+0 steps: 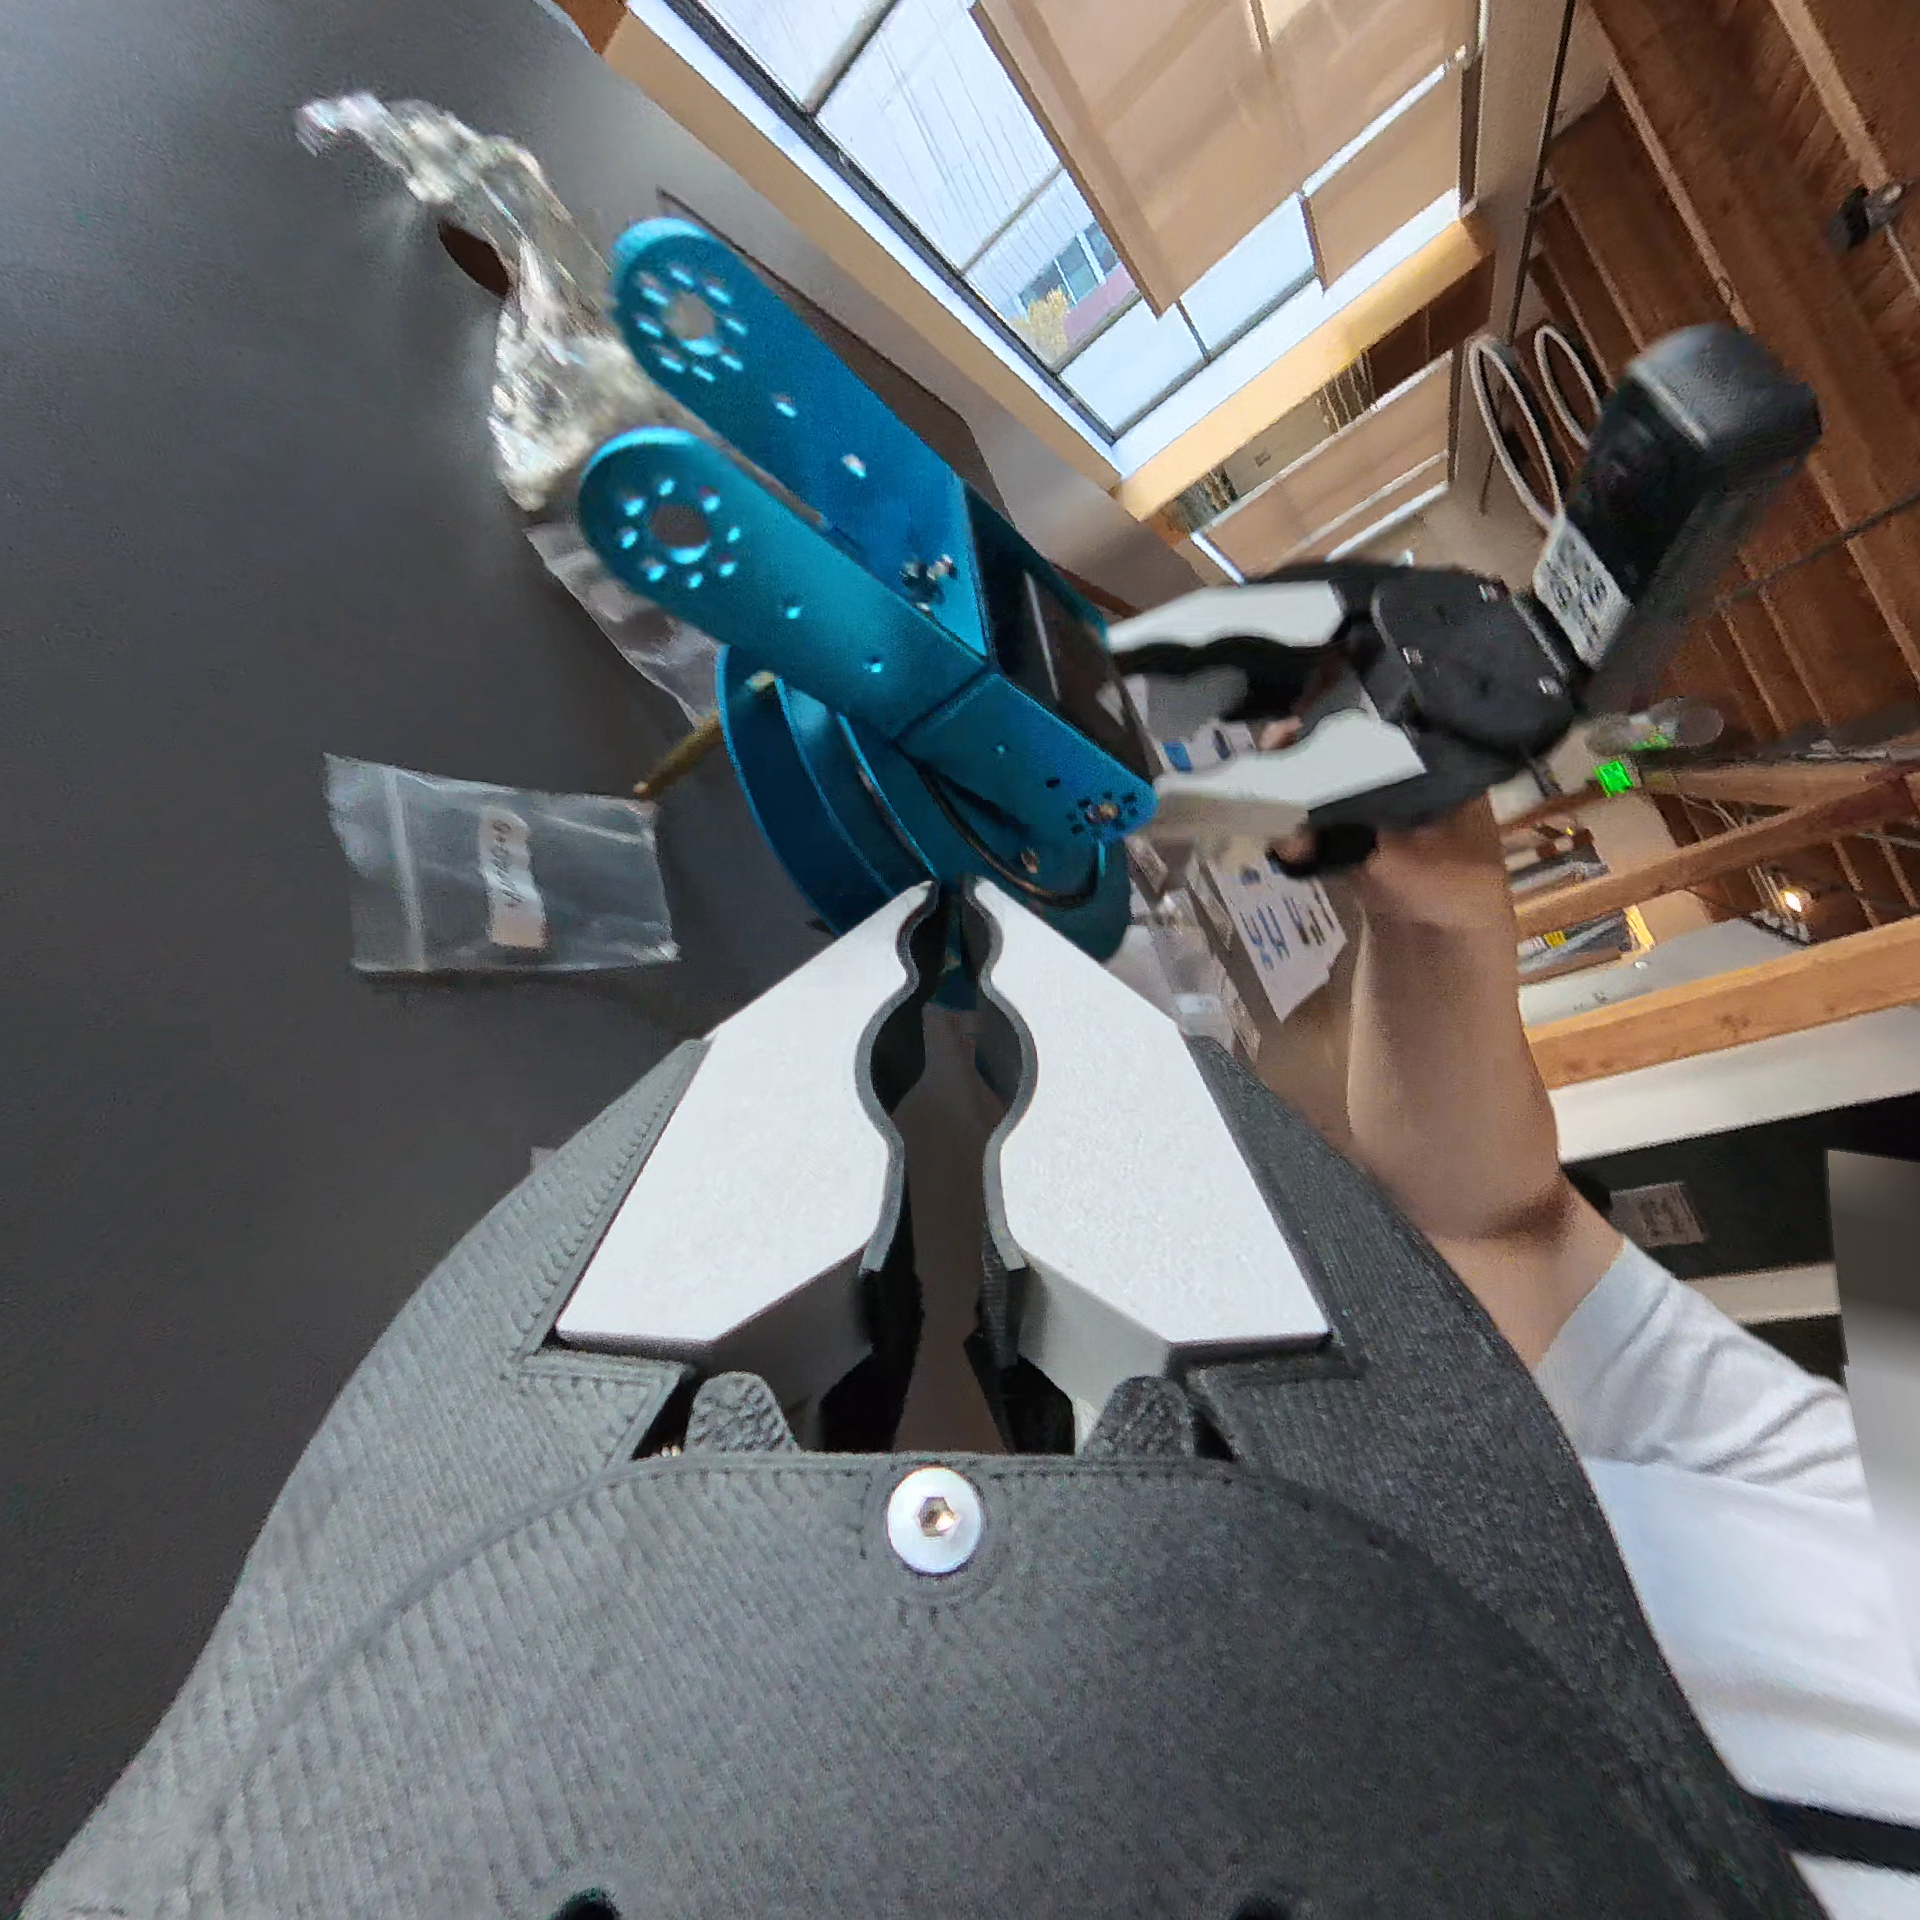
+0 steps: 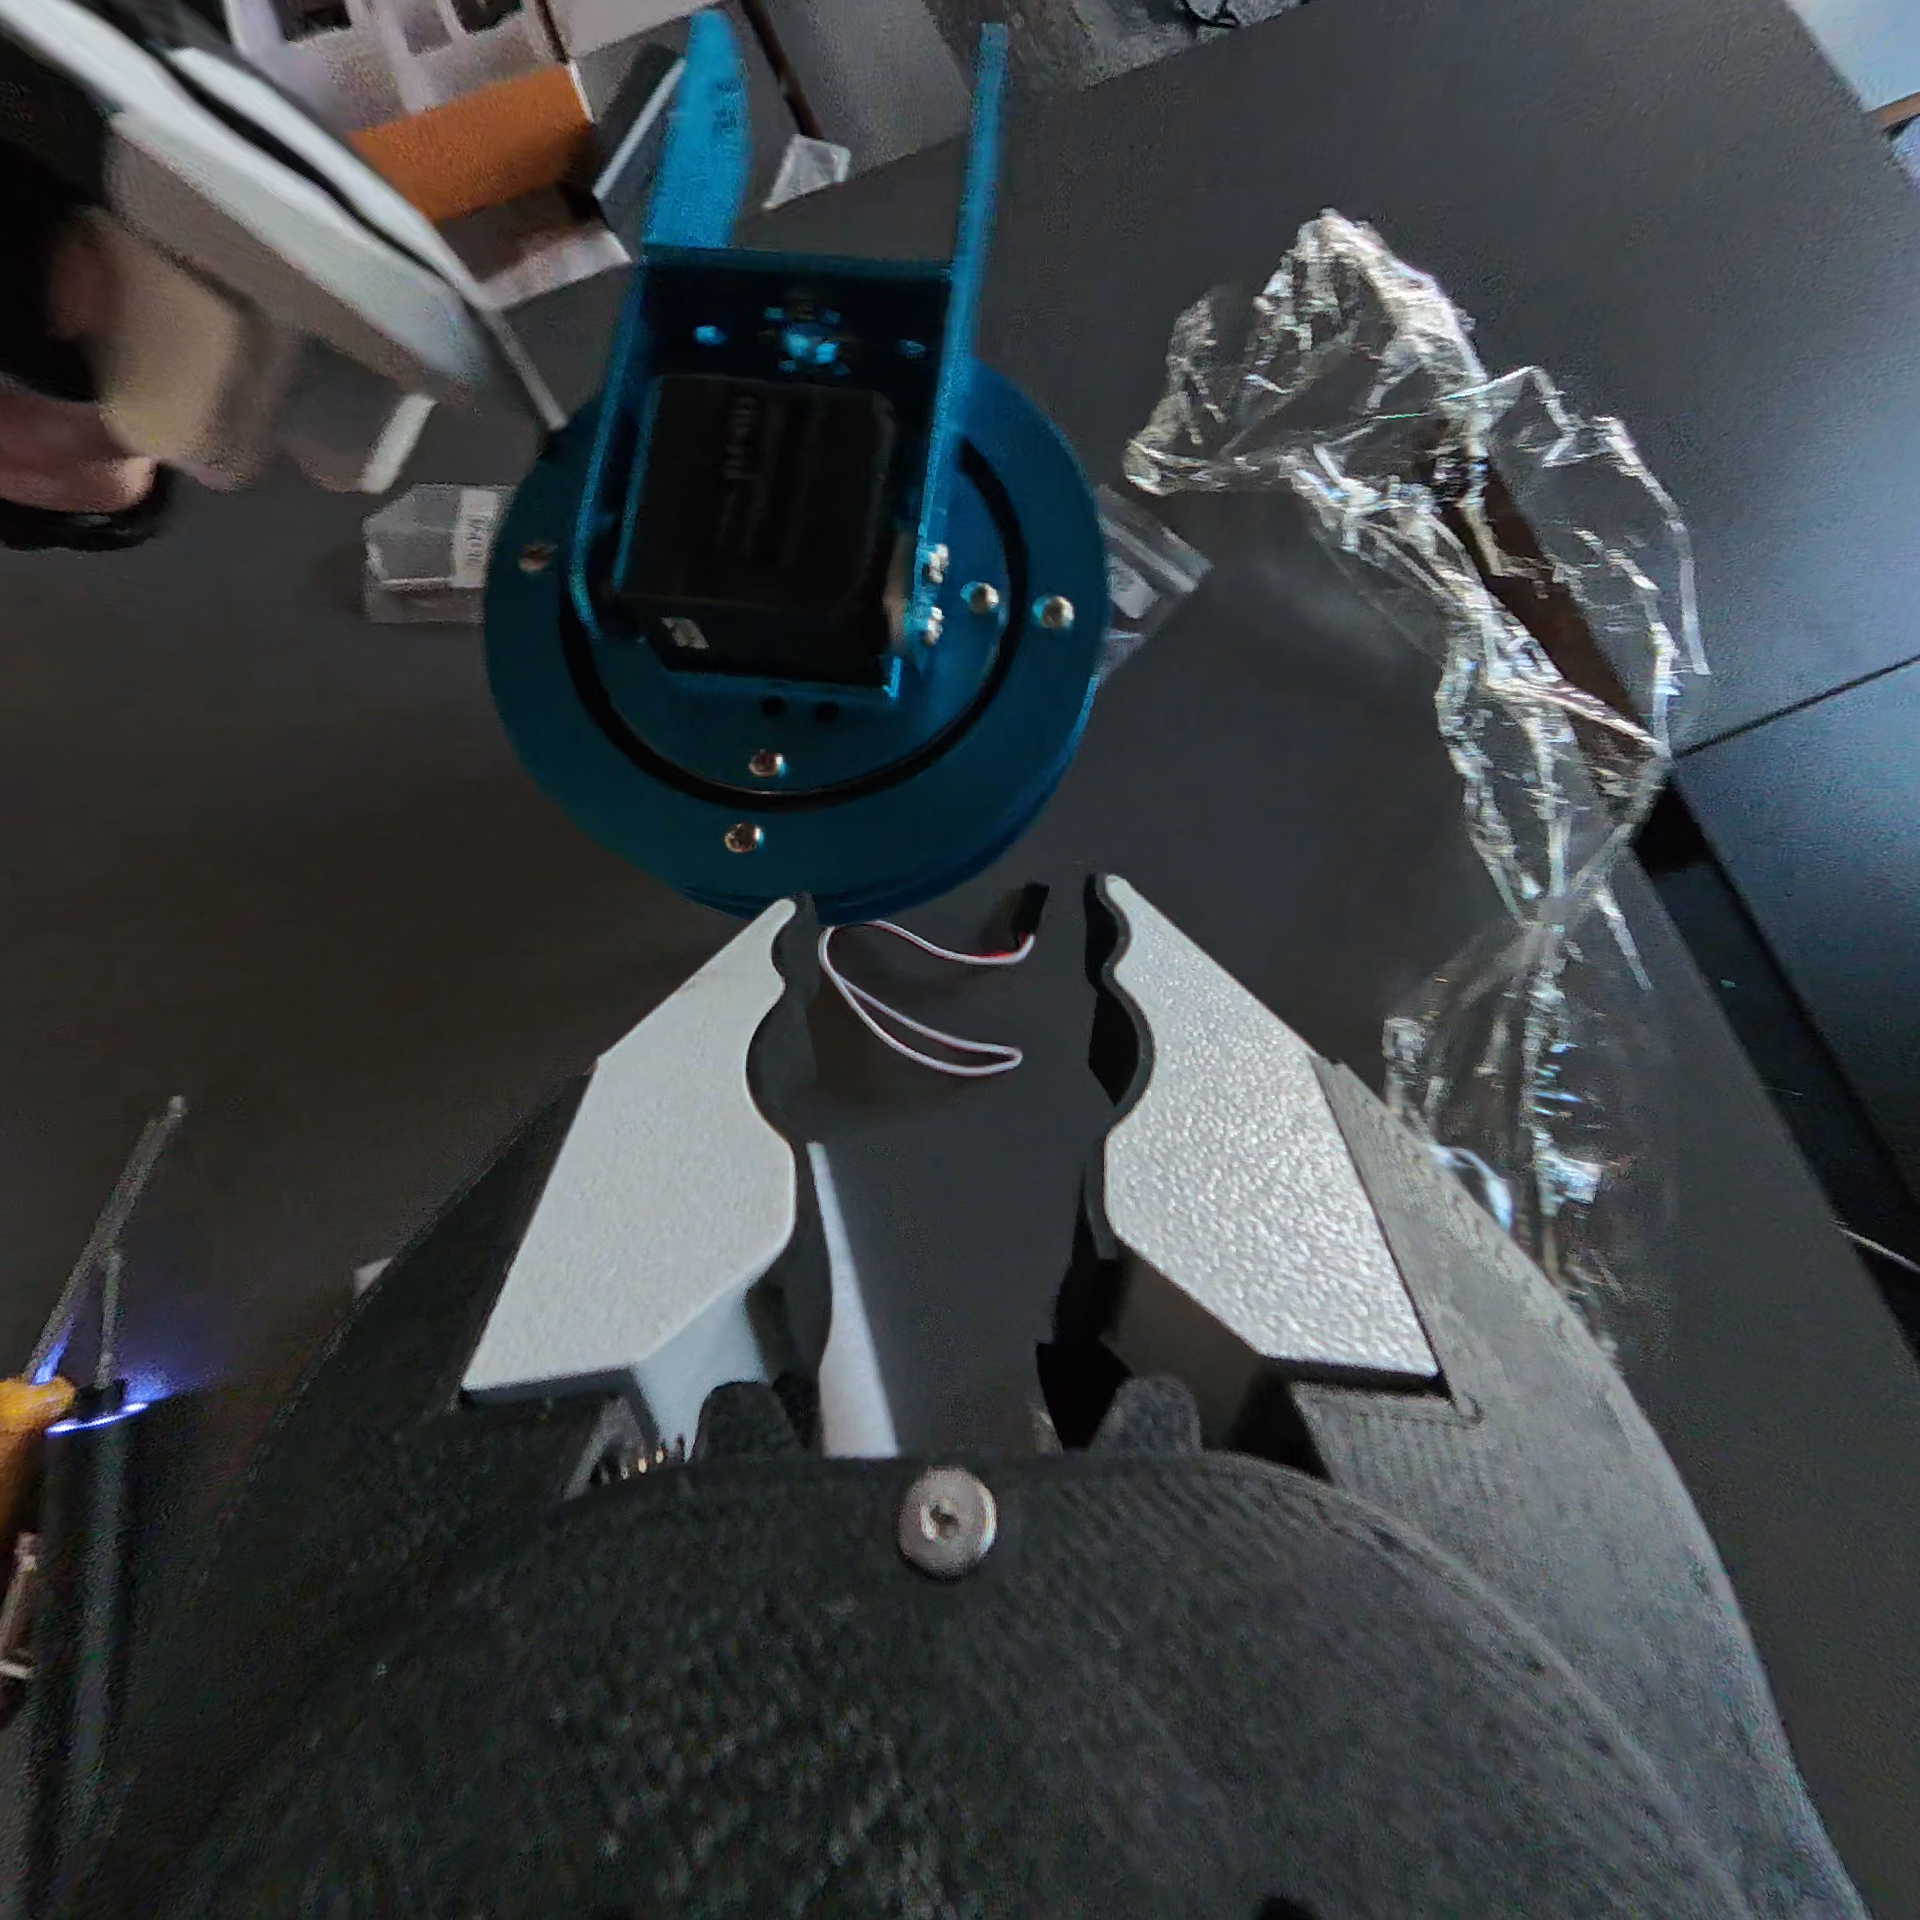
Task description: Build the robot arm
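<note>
Left gripper pinches my blue servo mount's near rim; right gripper gapes empty beside it, white lead loose.

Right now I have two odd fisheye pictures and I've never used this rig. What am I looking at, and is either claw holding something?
Each picture comes from a camera on a hand-held two-finger claw, looking along its fingers. In the left wrist view, the left gripper is nearly shut, pinching the rim of a blue metal assembly: a round base with an upright two-armed bracket. Farther off, a person's hand holds the right gripper. In the right wrist view that gripper is open and empty, just short of the same blue assembly, above thin white wires. On the dark table lie crumpled clear plastic wrap and a small clear zip bag.
</note>
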A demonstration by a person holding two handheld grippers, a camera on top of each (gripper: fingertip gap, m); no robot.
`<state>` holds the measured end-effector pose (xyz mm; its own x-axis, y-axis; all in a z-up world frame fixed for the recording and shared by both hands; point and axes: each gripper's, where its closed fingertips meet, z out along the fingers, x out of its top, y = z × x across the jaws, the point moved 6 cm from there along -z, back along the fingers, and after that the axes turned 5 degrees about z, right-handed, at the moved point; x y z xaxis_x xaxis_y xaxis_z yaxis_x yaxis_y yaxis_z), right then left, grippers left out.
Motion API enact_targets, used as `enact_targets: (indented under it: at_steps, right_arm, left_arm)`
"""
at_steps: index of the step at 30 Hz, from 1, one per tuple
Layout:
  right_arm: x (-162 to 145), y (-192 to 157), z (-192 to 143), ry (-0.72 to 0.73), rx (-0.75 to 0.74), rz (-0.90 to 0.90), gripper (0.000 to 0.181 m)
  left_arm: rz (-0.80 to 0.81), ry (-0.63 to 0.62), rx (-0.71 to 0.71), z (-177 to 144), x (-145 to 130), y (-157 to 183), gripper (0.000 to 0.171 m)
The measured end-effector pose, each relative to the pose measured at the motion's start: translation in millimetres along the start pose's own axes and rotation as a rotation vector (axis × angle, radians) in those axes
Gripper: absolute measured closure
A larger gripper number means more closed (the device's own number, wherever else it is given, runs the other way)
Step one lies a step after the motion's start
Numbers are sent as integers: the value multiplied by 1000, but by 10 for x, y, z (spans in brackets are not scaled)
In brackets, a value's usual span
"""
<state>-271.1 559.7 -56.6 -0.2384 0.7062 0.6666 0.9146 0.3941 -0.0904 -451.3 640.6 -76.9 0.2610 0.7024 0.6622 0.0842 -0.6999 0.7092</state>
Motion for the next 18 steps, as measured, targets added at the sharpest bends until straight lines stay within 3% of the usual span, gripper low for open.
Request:
enact_targets:
  at_steps: [2,5,9,12,18]
  right_arm:
    - [7,60,-40,7,12,18,130]
    - [-13,-35,-107,51,107,53,126]
    - [-34,-81,-79,65,84,19,126]
    - [-28,-124,-33,61,87,1,127]
    - [-6,-121,-27,31,51,-47,128]
  left_arm:
    - [-5,8,-38,-19,-30,68,171]
    - [8,124,-42,-116,76,87,169]
    - [13,98,27,-59,86,-21,151]
    - [-3,100,23,48,57,-69,149]
    - [-16,117,23,45,21,-42,171]
